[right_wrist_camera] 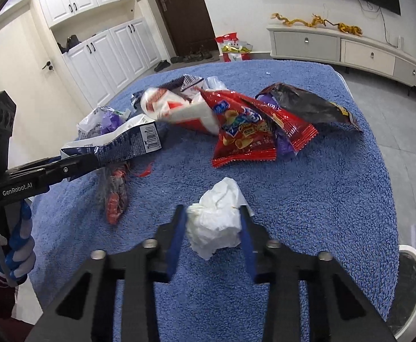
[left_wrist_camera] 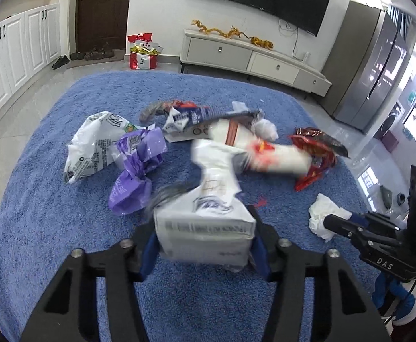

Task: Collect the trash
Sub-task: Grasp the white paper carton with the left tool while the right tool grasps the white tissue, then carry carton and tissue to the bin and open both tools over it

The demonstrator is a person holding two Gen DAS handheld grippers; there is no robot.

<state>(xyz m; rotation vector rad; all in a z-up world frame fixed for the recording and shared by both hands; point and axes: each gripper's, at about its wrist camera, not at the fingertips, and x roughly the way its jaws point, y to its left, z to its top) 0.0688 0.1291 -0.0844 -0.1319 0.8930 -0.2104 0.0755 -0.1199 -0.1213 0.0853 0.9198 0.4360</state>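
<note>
Trash lies scattered on a table under a blue fleece cover [right_wrist_camera: 336,199]. My left gripper [left_wrist_camera: 203,228] is shut on a white and dark-blue wrapper with a barcode [left_wrist_camera: 205,233]; the right wrist view shows the left gripper [right_wrist_camera: 94,161] lifting that wrapper [right_wrist_camera: 128,142] at the left. My right gripper [right_wrist_camera: 212,211] is shut on a crumpled white tissue [right_wrist_camera: 213,228], both blue pads pressing its sides. In the left wrist view the right gripper [left_wrist_camera: 329,221] is at the tissue [left_wrist_camera: 322,211].
Beyond lie a red chip bag [right_wrist_camera: 245,131], a black bag [right_wrist_camera: 307,105], a blurred white pack [right_wrist_camera: 179,108], a purple wrapper [left_wrist_camera: 139,165] and a white plastic bag [left_wrist_camera: 94,145]. A white-rimmed round container [right_wrist_camera: 413,273] sits past the table's right edge.
</note>
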